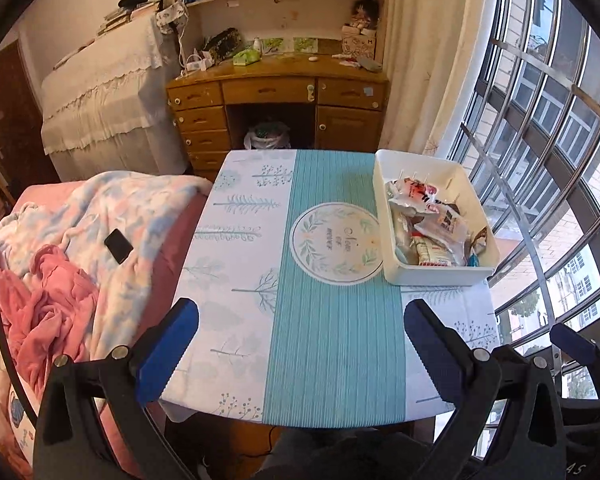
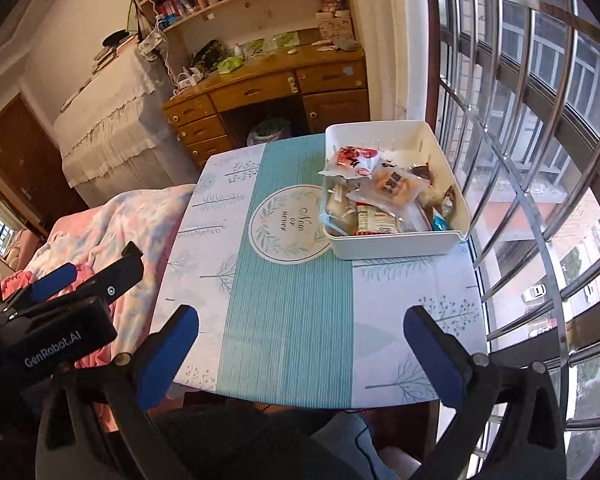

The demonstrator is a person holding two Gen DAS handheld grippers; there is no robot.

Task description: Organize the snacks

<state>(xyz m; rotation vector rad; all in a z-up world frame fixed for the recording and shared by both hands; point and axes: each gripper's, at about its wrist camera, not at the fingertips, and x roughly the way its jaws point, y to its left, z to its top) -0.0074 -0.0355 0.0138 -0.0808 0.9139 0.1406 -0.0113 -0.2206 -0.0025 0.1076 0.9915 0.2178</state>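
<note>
A white plastic bin (image 1: 440, 276) stands at the right side of the table, heaped with wrapped snack packets (image 1: 432, 220). In the right wrist view the same bin (image 2: 396, 246) and its snack packets (image 2: 384, 196) sit at the far right of the cloth. My left gripper (image 1: 300, 344) hangs open above the near part of the table, nothing between its blue pads. My right gripper (image 2: 300, 344) is open too, over the near edge. The left gripper's body (image 2: 56, 312) shows at the left of the right wrist view, and the right gripper's fingers (image 1: 572, 344) at the right of the left one.
The small table wears a teal and white tablecloth (image 1: 332, 340). A bed with pink and blue blankets (image 1: 80, 248) and a black phone (image 1: 119, 245) lies to the left. A wooden desk (image 1: 276, 100) with shelves stands behind. Barred windows (image 1: 540, 140) run along the right.
</note>
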